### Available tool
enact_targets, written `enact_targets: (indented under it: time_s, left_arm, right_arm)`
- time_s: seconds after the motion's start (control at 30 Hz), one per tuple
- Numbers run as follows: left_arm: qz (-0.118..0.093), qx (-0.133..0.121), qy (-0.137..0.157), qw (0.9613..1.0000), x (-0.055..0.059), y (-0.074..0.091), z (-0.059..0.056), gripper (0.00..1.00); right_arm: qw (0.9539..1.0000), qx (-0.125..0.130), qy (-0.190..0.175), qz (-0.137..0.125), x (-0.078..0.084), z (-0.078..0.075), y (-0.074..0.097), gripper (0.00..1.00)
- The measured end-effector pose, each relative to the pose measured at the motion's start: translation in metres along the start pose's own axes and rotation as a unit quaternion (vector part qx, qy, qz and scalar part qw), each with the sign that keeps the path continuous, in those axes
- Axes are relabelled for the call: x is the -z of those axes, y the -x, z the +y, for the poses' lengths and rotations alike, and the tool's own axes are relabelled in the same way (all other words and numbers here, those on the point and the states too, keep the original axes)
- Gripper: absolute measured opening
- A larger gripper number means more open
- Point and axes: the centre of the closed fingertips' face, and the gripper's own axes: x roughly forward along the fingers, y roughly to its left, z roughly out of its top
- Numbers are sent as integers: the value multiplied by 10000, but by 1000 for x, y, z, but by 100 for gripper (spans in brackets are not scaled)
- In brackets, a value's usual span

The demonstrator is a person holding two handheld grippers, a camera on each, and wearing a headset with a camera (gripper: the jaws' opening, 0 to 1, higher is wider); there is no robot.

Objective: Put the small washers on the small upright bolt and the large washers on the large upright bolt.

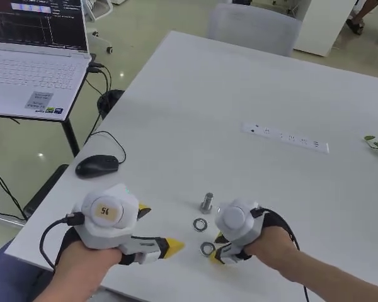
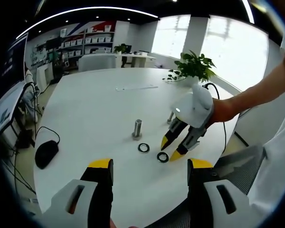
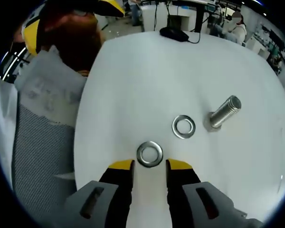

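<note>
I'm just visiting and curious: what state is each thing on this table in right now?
Left gripper: fingers open, empty.
Right gripper: fingers open, empty.
Silver metal bolt: upright, no washer on it.
Silver metal washer beside the bolt: lying flat.
Silver metal washer by the right gripper: lying flat, ungripped.

Bright daylight, window glare, fisheye edge warp.

A white table (image 1: 239,94) in a bright office, a laptop (image 1: 31,69) beside it, large windows (image 2: 223,47), shelves (image 2: 92,40), pale floor (image 1: 151,25).
</note>
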Motion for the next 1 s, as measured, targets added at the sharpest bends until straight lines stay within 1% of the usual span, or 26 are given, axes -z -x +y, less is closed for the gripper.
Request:
enact_targets:
  time_s: [0.27,0.3,0.33,0.43,0.47,0.5,0.6,0.73,0.83,1.0]
  left_arm:
    - [-10,-8,11,10000,-1,-2,3,62]
    - [-12,-6,15,10000,-1,-2,3,62]
    - [-13,-2,16,10000,-1,-3,3,62]
    - [-18,18,12,10000,-2,-5,1,62]
    - [-16,24,10,10000,-2,-5,1,62]
    - [-15,27,12,10000,-2,-6,1,62]
    - [-7,40,12,10000,-2,-7,-1,62]
    - [2,47,16,10000,-1,-7,-1,62]
    - [8,51,5,10000,-1,-7,-2,62]
    - [-2,45,12,10000,-2,-7,-2,62]
  right_arm:
    - [9993,-64,350,106,-3,-2,-3,28]
    - [9989,-51,449,131,-3,-2,-3,28]
    - [9979,-30,624,174,-2,-2,-4,28]
    - [9939,44,1066,280,-1,-1,-4,29]
    - [9940,11,1068,249,-1,1,-4,28]
    - [9946,2,1014,239,-1,0,-4,28]
    - [9946,-11,1014,227,-1,0,-4,28]
    - [9939,-22,1067,266,-2,-1,-5,27]
    - [9935,-19,1108,248,-4,0,-6,26]
    - [9950,2,975,213,-5,0,-6,24]
